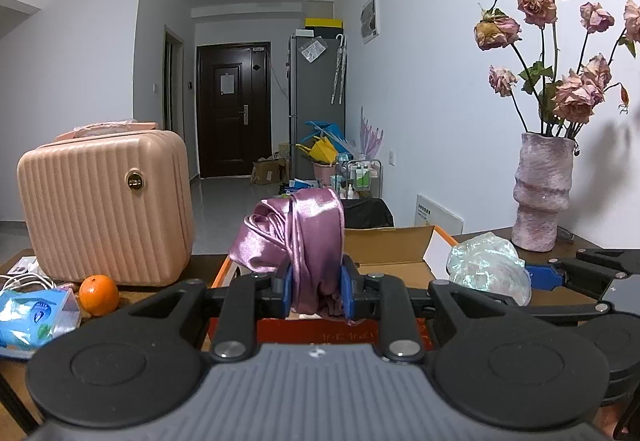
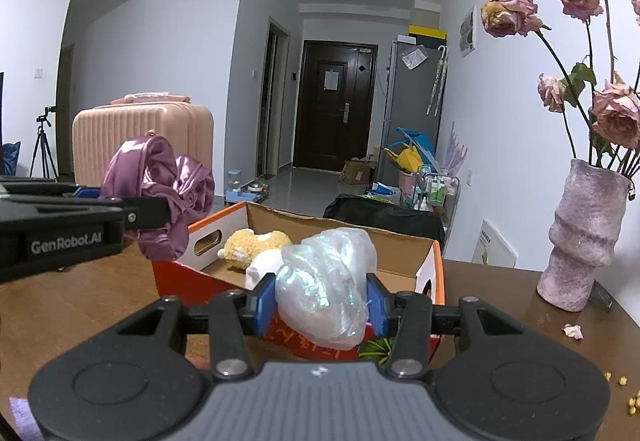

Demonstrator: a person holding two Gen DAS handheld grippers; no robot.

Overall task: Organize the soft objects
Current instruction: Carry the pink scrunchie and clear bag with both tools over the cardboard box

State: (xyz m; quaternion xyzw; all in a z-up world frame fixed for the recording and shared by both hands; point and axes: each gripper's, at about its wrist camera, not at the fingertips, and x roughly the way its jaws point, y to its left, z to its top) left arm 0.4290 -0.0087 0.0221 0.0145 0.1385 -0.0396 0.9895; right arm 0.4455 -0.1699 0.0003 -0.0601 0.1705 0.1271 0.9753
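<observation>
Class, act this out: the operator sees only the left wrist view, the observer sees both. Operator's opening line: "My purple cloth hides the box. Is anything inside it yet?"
Observer: Yes. A yellow plush toy lies in the cardboard box, with something white beside it.
Operator: What does the right gripper hold?
Observer: The right gripper is shut on a shiny translucent bag, just at the box's near wall.
Operator: And my own load, is it over the box?
Observer: The left gripper is shut on the purple satin cloth, which hangs by the box's left corner, not clearly over the opening.
</observation>
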